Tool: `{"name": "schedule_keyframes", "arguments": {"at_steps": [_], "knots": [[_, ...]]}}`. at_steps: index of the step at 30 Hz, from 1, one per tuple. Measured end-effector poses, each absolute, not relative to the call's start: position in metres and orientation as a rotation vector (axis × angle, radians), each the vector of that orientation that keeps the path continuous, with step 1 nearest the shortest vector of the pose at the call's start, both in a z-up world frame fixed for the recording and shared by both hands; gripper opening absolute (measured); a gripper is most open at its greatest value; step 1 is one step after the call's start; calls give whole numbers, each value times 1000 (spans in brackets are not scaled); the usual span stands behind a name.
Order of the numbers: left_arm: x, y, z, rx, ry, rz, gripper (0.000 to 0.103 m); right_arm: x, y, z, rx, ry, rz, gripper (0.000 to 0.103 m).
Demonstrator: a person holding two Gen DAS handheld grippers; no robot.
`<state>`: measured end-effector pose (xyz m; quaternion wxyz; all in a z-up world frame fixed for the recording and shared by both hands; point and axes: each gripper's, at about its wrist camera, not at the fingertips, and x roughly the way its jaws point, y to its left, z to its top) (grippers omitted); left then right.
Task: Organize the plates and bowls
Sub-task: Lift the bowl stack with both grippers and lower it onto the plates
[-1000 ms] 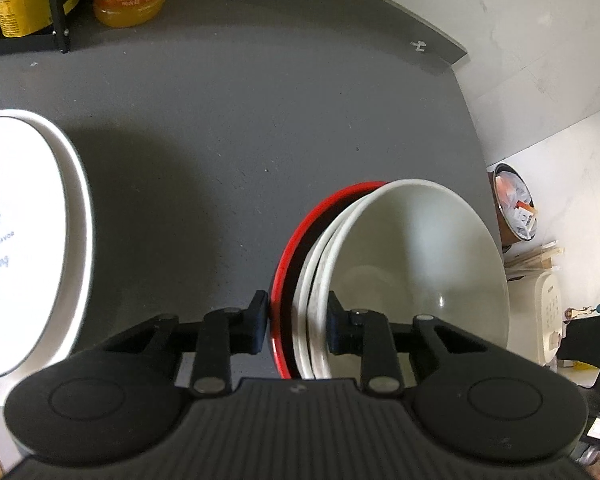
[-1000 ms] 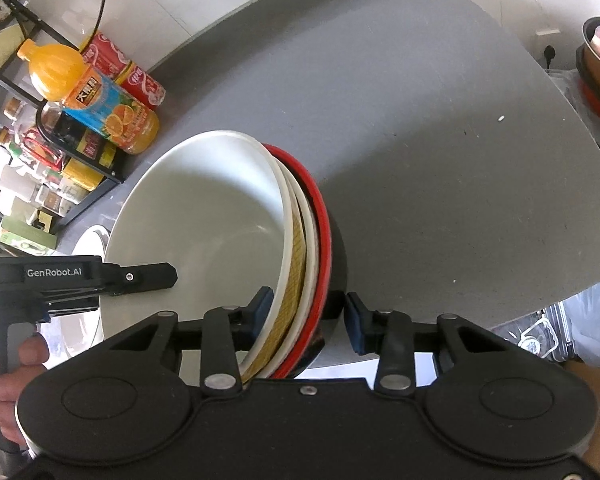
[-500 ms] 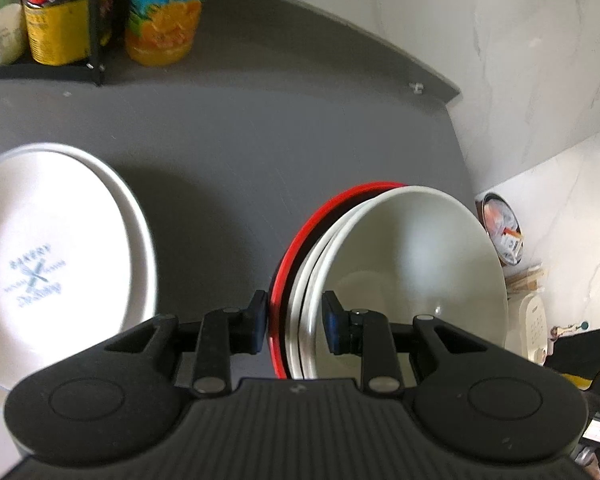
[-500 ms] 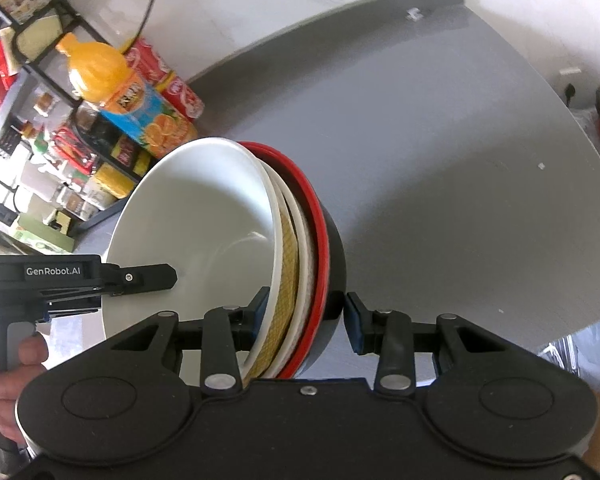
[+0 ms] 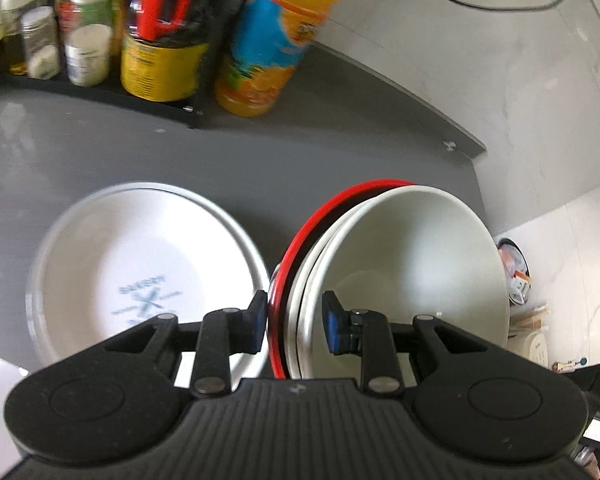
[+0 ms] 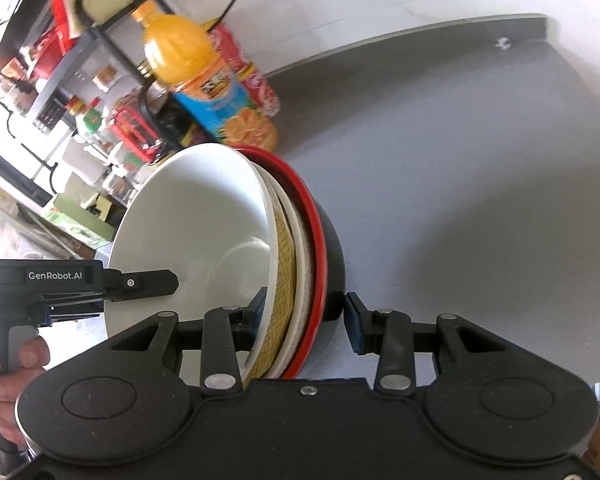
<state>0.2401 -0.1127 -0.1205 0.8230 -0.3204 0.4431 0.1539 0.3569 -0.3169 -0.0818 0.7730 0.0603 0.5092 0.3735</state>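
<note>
A nested stack of bowls (image 5: 404,272) hangs tilted above the grey counter: a black bowl with a red rim outside, white bowls inside. My left gripper (image 5: 296,320) is shut on its near rim, one pad outside the red rim and one inside the innermost white bowl. From the other side my right gripper (image 6: 304,316) is shut across the same stack of bowls (image 6: 204,232); the left gripper's finger (image 6: 148,280) shows inside the bowl there. White plates with a blue print (image 5: 140,276) lie stacked on the counter just left of the bowls.
An orange juice bottle (image 5: 268,40) and a black rack of jars and tins (image 5: 100,40) stand at the back of the grey counter (image 5: 340,140). Red cans (image 6: 256,76) sit behind the bottle. A hand (image 6: 4,380) grips the left handle. The counter edge curves at right.
Both grippers have carried the bowl stack toward the rack and bottle. The printed plates now lie close beside the stack instead of off at the left edge.
</note>
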Motion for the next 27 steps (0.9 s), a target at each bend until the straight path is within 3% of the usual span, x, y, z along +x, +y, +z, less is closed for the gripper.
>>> {"name": "schedule_keyframes", "arguments": {"at_steps": [27], "knots": [[165, -9, -149, -759, 967, 407, 27, 309, -201, -87, 44, 1186, 862, 37]]}}
